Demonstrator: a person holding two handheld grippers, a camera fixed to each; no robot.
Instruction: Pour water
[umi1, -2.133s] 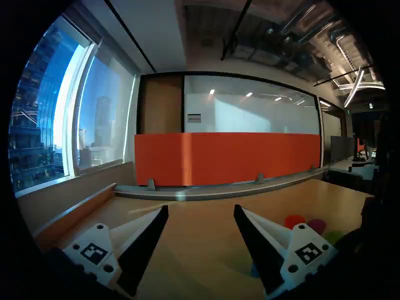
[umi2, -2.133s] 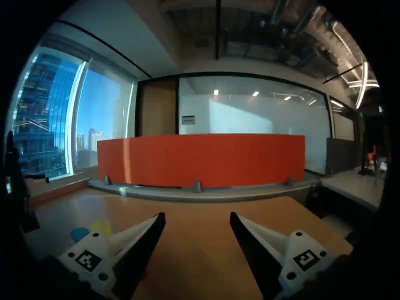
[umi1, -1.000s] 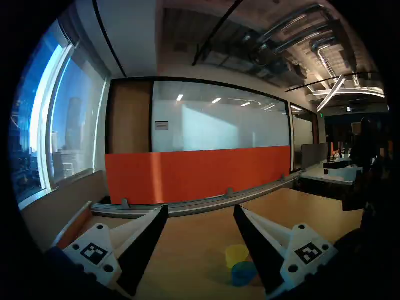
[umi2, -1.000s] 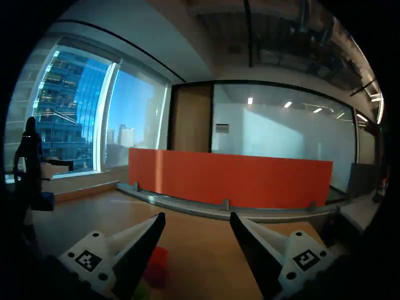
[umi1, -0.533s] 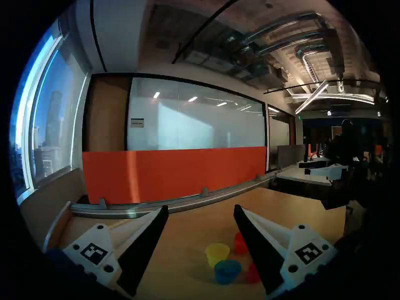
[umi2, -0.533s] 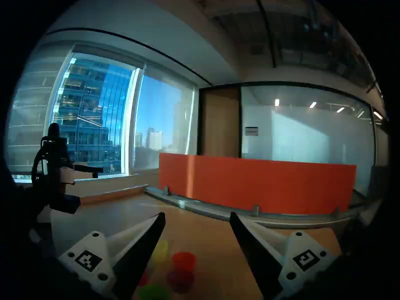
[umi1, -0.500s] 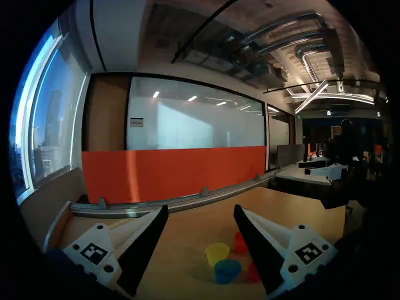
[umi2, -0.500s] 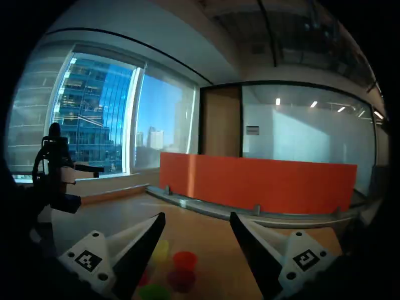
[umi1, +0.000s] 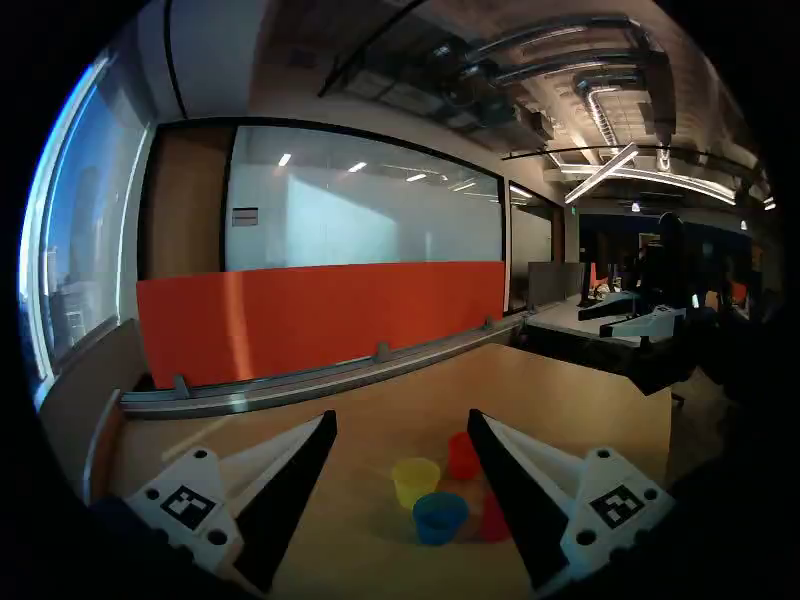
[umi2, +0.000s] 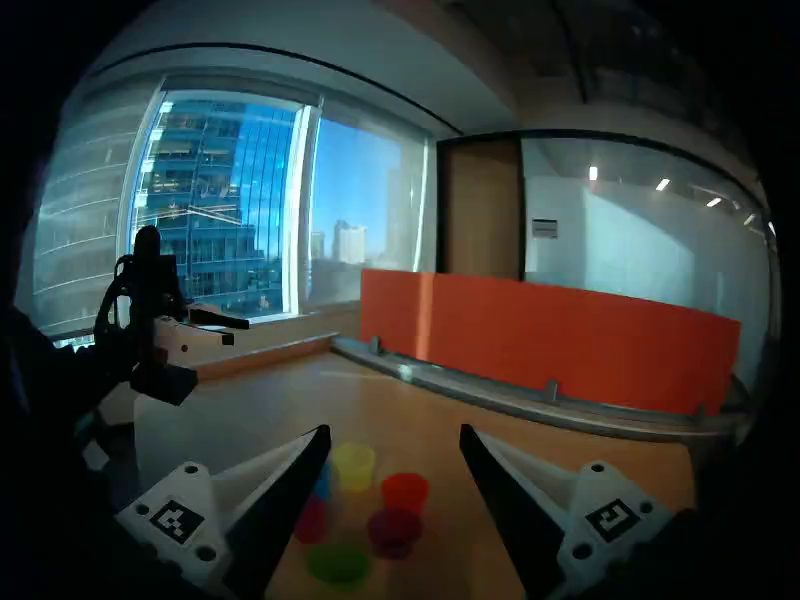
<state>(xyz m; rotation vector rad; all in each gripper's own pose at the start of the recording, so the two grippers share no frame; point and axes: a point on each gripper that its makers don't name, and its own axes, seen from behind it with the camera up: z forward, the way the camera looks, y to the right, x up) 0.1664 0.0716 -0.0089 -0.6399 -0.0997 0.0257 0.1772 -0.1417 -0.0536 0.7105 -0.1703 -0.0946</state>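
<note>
1. Left gripper (umi1: 400, 415): fingers spread wide with nothing between them. It is held above the wooden table (umi1: 570, 390) and looks down and forward at a cluster of small cups.
2. Right gripper (umi2: 394, 430): fingers also spread and empty, aimed at the same cluster from the other side.
3. Cups, left gripper view: yellow cup (umi1: 415, 480), blue cup (umi1: 440, 517) just in front of it, and red cup (umi1: 462, 455) just behind. All stand upright and close together, and they fall in the gap between the fingers but farther off.
4. Cups, right gripper view: the yellow cup (umi2: 353, 465), the red cup (umi2: 404, 491), a purple cup (umi2: 394, 530) and a green cup (umi2: 338, 563) stand upright on the table. More colours are partly hidden behind the left-hand finger.
5. Water: none can be made out. The cups are small and dim in both views, so I cannot tell whether any of them is filled.
6. Progress, as a judgement: the task is at its approach stage. No cup is gripped, lifted or tilted, and no pour has begun.
7. Left to do: pick the source cup, close on its wall, lift it clear of its neighbours, bring it over a receiving cup and tip it.
8. Background: an orange partition (umi1: 320, 310) runs along the far edge of the table.
</note>
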